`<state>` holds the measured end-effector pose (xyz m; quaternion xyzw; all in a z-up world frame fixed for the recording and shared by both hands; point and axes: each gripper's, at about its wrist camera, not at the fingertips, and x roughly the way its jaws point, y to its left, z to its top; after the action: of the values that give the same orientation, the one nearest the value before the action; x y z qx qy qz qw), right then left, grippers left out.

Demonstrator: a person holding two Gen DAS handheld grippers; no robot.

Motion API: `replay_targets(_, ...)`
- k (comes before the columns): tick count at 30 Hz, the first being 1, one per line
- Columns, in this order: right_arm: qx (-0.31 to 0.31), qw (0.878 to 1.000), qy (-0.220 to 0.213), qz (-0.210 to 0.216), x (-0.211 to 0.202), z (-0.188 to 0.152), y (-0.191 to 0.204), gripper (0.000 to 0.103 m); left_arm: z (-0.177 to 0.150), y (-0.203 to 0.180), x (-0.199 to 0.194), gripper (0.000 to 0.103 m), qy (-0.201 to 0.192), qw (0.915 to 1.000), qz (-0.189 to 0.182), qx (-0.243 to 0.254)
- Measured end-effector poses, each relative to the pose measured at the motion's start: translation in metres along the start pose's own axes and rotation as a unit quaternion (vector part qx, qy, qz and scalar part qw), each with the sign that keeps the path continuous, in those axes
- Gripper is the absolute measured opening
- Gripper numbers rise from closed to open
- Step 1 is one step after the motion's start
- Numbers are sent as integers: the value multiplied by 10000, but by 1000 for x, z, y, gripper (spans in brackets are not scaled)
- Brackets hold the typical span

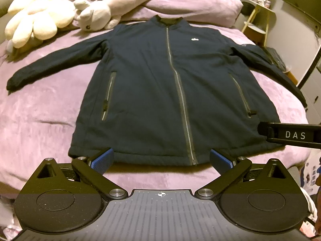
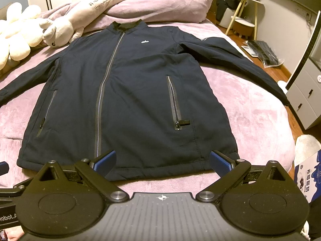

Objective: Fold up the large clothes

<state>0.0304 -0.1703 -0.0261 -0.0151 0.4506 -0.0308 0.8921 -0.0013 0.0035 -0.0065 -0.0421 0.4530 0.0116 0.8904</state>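
A dark navy zip jacket (image 1: 160, 92) lies flat and face up on the purple bed (image 1: 40, 124), collar far, hem near, both sleeves spread out to the sides. It also shows in the right wrist view (image 2: 130, 100). My left gripper (image 1: 161, 158) is open and empty, just above the hem near the centre zip. My right gripper (image 2: 162, 160) is open and empty, over the hem at the jacket's right half. The right gripper's body (image 1: 291, 135) shows at the right edge of the left wrist view.
Cream and white plush toys (image 1: 40, 14) and a bunched purple duvet (image 1: 196, 2) lie at the head of the bed. A small yellow-legged side table (image 2: 244, 14), white drawers (image 2: 305, 100) and a box (image 2: 309, 178) stand right of the bed.
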Motion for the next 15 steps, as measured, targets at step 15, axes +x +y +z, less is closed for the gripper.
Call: replay_targets(15, -9, 10000, 2, 8, -1, 0, 0, 99, 0, 0, -2, 103, 0, 10000, -13, -20)
